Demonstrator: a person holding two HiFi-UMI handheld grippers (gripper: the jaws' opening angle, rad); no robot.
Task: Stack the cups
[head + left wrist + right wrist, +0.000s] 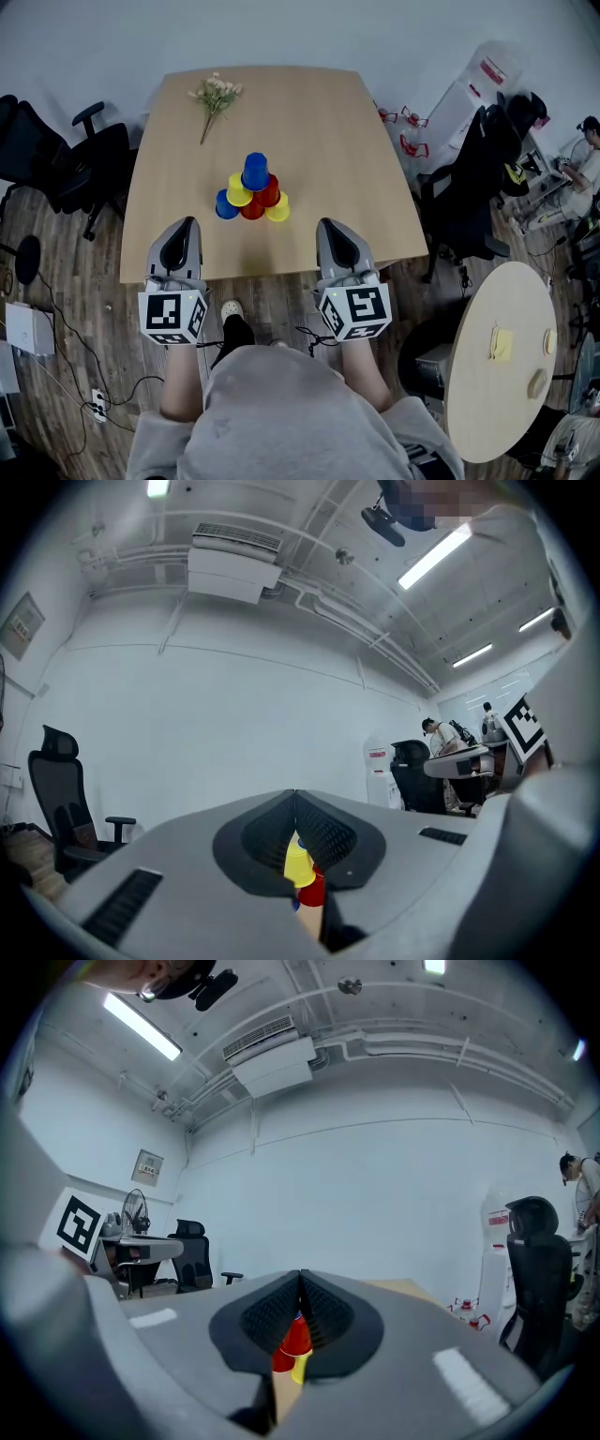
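The big wooden desk [328, 141] holds a pile of cups [251, 195] near its middle. The left gripper [190, 223] and the right gripper [328, 225] hang over the near edge, one on each side. Both sets of fingers are pressed together and hold nothing. The cups sit past the fingers, apart from them. Each cup stands straight up, mouth down. The bottom row runs along the near edge, and a blue cup [255, 171] is on top.

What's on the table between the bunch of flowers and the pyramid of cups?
Nothing: the head view shows only bare tabletop between the flowers and the pyramid of cups.
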